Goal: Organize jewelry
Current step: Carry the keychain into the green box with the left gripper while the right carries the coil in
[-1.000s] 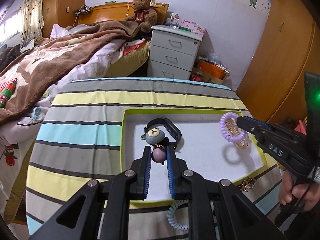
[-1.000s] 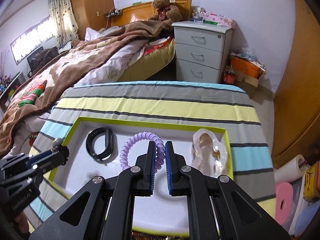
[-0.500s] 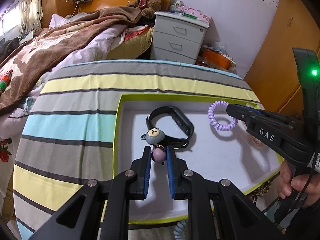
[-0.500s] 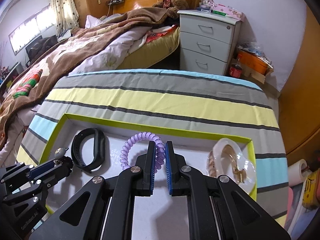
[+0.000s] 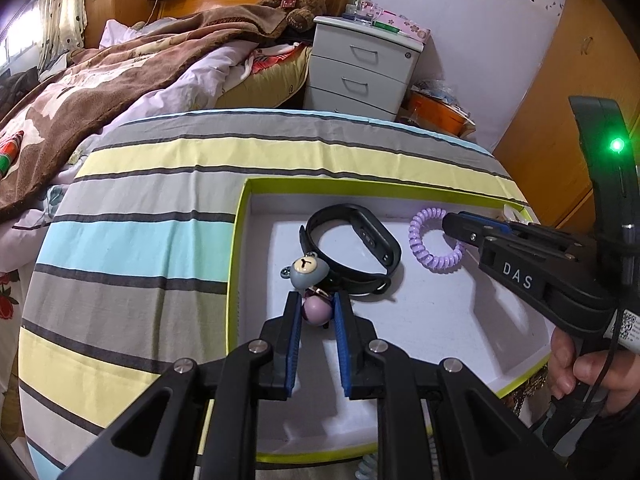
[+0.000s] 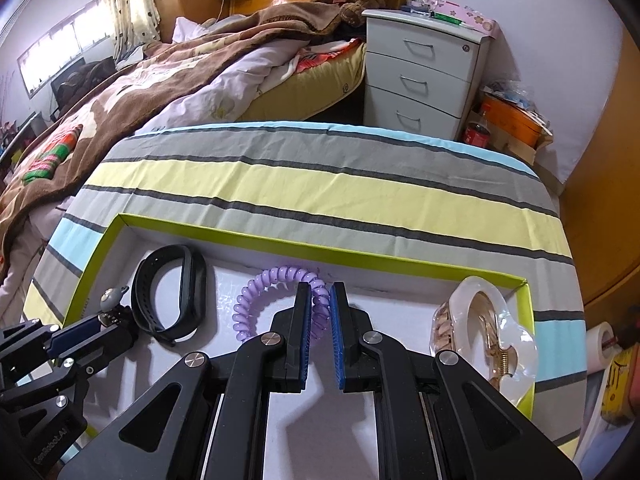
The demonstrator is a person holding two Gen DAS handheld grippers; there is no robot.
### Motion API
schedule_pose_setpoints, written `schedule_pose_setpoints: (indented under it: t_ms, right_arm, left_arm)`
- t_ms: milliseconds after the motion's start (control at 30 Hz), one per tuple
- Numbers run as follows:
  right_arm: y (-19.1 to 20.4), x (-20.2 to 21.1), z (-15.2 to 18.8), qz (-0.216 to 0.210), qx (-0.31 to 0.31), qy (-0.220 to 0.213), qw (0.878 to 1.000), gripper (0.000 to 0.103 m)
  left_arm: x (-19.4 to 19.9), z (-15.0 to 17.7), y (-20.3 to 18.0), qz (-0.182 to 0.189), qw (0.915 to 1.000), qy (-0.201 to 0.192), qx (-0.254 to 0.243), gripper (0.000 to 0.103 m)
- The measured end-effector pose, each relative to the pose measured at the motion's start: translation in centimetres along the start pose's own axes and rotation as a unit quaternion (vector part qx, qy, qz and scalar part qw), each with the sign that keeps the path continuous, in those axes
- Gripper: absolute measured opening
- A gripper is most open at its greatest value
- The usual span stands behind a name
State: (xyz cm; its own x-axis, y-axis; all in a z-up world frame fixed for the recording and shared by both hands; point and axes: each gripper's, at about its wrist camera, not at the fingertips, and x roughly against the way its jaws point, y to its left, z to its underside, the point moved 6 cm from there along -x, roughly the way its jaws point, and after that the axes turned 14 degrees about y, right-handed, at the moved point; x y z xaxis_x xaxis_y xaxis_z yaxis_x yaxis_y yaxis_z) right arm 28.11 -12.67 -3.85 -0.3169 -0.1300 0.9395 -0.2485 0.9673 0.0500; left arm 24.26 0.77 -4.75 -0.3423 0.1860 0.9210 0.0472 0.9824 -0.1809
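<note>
A white tray with a green rim (image 5: 238,240) (image 6: 96,260) lies on the striped table. My left gripper (image 5: 315,310) is shut on a bear charm (image 5: 308,272) with a purple ball, low over the tray's left part. A black wristband (image 5: 356,240) (image 6: 172,292) lies in the tray just behind the charm. My right gripper (image 6: 319,300) holds a purple coil hair tie (image 6: 260,300) (image 5: 432,240) between its slightly parted jaws, down on the tray floor. A clear hair claw clip (image 6: 488,328) lies at the tray's right end.
The table wears a cloth (image 5: 160,208) striped in grey, yellow and blue. A pale coil tie (image 5: 366,468) and a gold chain (image 5: 528,392) lie outside the tray near its front edge. A bed (image 6: 160,80) and a white nightstand (image 6: 420,68) stand beyond the table.
Both grippers have come lower and closer to the tray. The purple hair tie went from above the tray down to its floor. The right jaws have parted a little.
</note>
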Motion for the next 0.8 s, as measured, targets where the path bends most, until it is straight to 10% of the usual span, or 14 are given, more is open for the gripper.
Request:
schedule_pose_setpoints:
  t_ms: [800]
  right_arm:
    - [-0.54,-0.06,-0.16,0.002,-0.011,-0.001,1.000,0.016]
  left_arm:
    - [0.13,0.05,-0.08,0.003,1.0000,0.007,0.004,0.029]
